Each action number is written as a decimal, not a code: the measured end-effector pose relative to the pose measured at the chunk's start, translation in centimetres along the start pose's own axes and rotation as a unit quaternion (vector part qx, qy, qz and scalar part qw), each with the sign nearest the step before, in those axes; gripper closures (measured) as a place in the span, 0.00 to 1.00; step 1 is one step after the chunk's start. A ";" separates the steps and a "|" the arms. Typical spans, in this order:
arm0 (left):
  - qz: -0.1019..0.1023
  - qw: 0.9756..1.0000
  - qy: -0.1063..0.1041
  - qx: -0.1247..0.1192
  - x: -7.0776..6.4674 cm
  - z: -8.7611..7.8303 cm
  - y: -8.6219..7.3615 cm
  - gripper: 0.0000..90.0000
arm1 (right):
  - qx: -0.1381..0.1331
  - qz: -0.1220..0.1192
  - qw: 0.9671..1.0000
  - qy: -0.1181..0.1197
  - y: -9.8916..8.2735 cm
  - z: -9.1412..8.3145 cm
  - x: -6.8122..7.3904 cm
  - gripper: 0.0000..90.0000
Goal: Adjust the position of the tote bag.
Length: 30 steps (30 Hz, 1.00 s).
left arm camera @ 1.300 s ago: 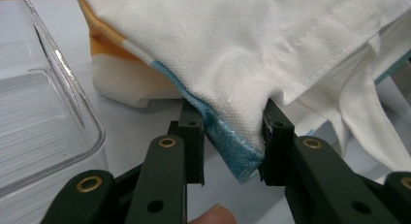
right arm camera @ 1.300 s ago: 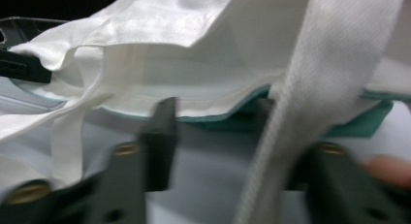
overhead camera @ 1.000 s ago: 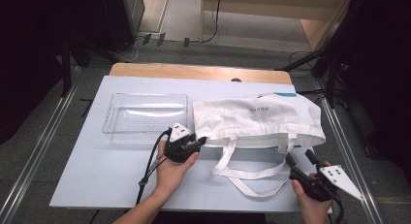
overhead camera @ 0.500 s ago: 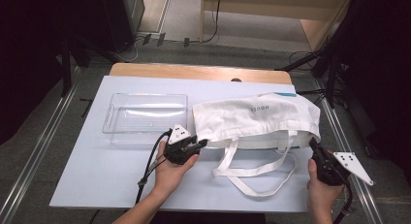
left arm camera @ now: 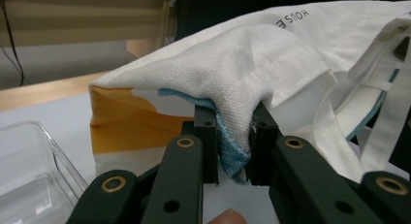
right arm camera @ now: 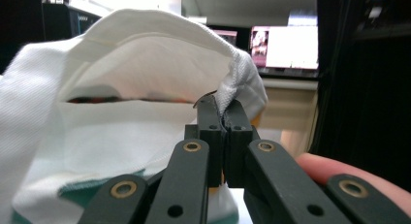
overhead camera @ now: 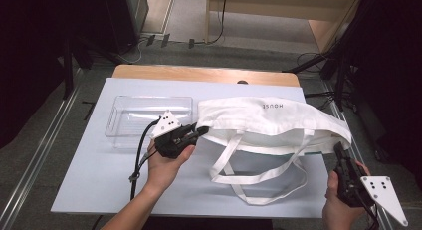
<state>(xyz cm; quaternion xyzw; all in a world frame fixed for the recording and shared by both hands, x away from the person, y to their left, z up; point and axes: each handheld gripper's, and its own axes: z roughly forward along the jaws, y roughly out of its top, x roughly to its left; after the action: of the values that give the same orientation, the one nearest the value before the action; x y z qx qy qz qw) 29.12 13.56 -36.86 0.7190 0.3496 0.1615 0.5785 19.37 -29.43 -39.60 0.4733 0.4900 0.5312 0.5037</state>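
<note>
A white tote bag [overhead camera: 268, 118] with grey lettering lies across the middle of the white table. Its two straps [overhead camera: 259, 179] trail toward me. My left gripper [overhead camera: 201, 130] has just been closing and is shut on the bag's left corner. In the left gripper view the jaws [left arm camera: 235, 122] pinch white cloth [left arm camera: 271, 64] with a blue lining. My right gripper [overhead camera: 340, 148] is shut on the bag's right corner. In the right gripper view its jaws [right arm camera: 222, 107] clamp the rim of the bag [right arm camera: 121, 64], and the bag's mouth gapes a little.
A clear plastic tray [overhead camera: 144, 115] stands just left of the bag, behind my left hand. The table [overhead camera: 94, 180] has a wooden strip [overhead camera: 199, 73] along its far edge. A black cable [overhead camera: 139, 160] hangs from the left gripper. Dark equipment stands on both sides.
The right gripper has moved to the bag's right corner and shut on it. Both hands have risen, lifting the two corners and stretching the bag's near edge wider.
</note>
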 end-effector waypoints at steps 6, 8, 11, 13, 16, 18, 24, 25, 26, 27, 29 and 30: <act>-0.042 0.997 0.007 0.064 1.4 1.9 -3.1 0.86 | 0.061 0.023 0.998 -0.013 -2.2 0.5 0.1 0.90; -0.045 0.996 0.011 0.070 1.5 2.1 -3.5 0.86 | 0.079 0.031 0.996 -0.017 -2.6 0.7 -0.1 0.75; -0.042 0.997 0.016 0.070 1.5 2.0 -3.4 0.84 | 0.074 0.032 0.996 -0.031 -2.4 0.7 -0.2 0.63; -0.041 0.996 0.029 0.073 1.6 1.9 -3.4 0.80 | 0.071 0.024 0.997 -0.032 -2.2 0.9 -0.2 0.59; -0.043 0.995 0.037 0.077 1.6 1.6 -3.3 0.66 | 0.081 0.005 0.996 -0.021 -2.7 1.3 -0.1 0.71; -0.041 0.995 0.040 0.078 1.6 1.3 -3.3 0.59 | 0.086 -0.002 0.996 -0.025 -3.1 1.4 0.0 0.79; -0.019 0.995 0.078 0.064 1.1 0.2 -3.2 0.37 | 0.081 0.010 0.997 -0.012 -3.1 1.3 -0.4 0.83; -0.013 0.994 0.088 0.062 0.9 0.1 -3.3 0.36 | 0.081 0.010 0.997 -0.012 -3.1 1.3 -0.4 0.83; -0.003 0.993 0.097 0.063 0.7 0.1 -3.3 0.34 | 0.081 0.011 0.997 -0.012 -3.1 1.3 -0.3 0.83; 0.004 0.993 0.103 0.066 0.6 0.3 -3.4 0.32 | 0.080 0.011 0.997 -0.012 -3.1 1.3 -0.3 0.83; 0.012 0.991 0.110 0.070 0.5 0.5 -3.5 0.31 | 0.079 0.014 0.997 -0.015 -3.1 1.3 -0.4 0.82; 0.014 0.991 0.112 0.070 0.6 0.6 -3.5 0.31 | 0.081 0.019 0.996 -0.017 -3.1 1.4 -0.4 0.81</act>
<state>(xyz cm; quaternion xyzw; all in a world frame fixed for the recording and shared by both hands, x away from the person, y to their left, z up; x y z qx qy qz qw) 28.81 13.80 -40.45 0.7399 0.4128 0.2243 0.4815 21.00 -29.69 -42.61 0.5307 0.5136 0.4911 0.4619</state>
